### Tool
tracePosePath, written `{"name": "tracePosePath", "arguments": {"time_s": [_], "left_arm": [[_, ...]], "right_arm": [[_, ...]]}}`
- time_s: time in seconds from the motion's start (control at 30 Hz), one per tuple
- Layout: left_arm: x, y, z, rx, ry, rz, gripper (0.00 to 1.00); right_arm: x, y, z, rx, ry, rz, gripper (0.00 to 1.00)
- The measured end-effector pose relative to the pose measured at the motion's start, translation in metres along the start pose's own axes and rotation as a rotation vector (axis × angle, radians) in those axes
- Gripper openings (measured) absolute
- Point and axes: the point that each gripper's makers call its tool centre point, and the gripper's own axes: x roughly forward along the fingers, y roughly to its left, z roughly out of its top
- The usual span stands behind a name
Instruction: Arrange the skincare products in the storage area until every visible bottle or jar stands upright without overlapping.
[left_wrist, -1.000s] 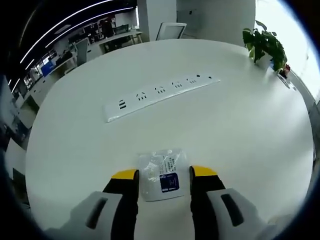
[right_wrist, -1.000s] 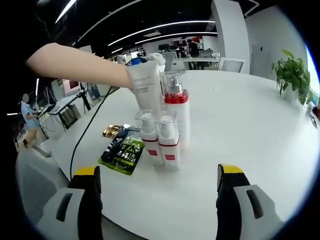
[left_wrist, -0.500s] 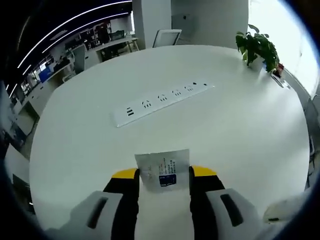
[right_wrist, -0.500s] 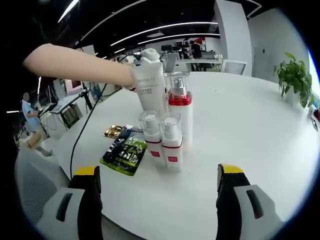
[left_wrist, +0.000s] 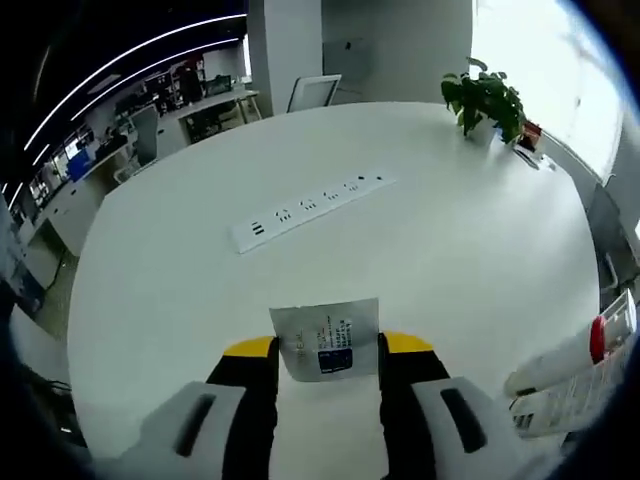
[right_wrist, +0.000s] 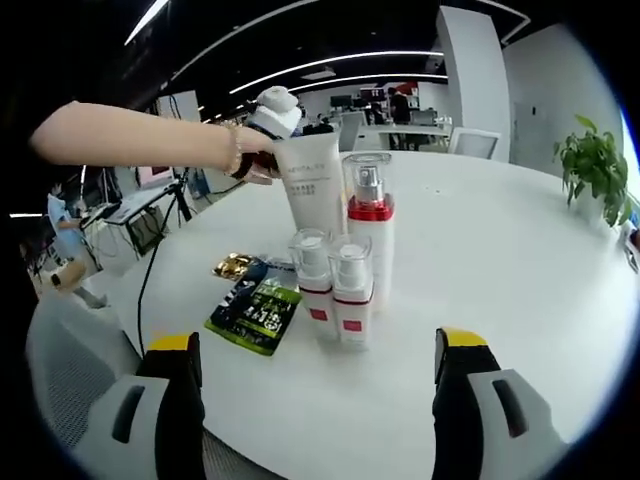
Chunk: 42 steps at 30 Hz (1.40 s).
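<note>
Now, change: left gripper (left_wrist: 328, 348), clamped on a clear flat sachet with a blue label (left_wrist: 328, 336), has carried it off the white round table (left_wrist: 420, 250) toward the bottles.
Right gripper (right_wrist: 318, 358): jaws wide apart, holding nothing.
Bottles: red-banded clear pump bottles (right_wrist: 348, 290) upright at twelve o'clock, well apart from the jaws.
Farther: white tube (right_wrist: 317, 183) behind them.

Right gripper (right_wrist: 320, 375), jaws wide apart, faces upright bottles (right_wrist: 345, 275) on a white table (right_wrist: 500, 270); sachets (right_wrist: 250, 300) lie beside; a hand (right_wrist: 250, 160) reaches the tube (right_wrist: 318, 185).
</note>
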Motion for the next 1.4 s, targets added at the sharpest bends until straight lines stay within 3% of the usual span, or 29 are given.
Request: {"name": "tracePosePath", "arguments": {"time_s": [0.13,0.27,0.6,0.83,1.03,1.4], "left_arm": [[-0.029,-0.006,-0.009,0.02,-0.016,-0.018,0.37],[-0.03,0.002,-0.01,0.039,-0.026,-0.028,0.37],[-0.066,-0.002,-0.016,0.054,-0.068,-0.052,0.37],[-0.097,-0.018,-0.031,0.081,-0.083,-0.067,0.37],[-0.121,-0.03,-0.041,0.078,-0.107,-0.083,0.37],[-0.163,-0.057,-0.055,0.104,-0.159,-0.123,0.37]], "right_arm": [[0.0,0.002,0.001,-0.003,-0.008,0.007,0.96],[-0.001,0.002,0.003,-0.006,-0.018,0.009,0.96],[-0.002,0.008,0.007,-0.022,-0.032,0.028,0.93],[-0.004,0.014,0.011,-0.06,-0.048,0.046,0.88],[-0.008,0.017,0.025,-0.066,-0.115,0.055,0.82],[-0.019,0.033,0.05,-0.101,-0.162,0.099,0.77]]}}
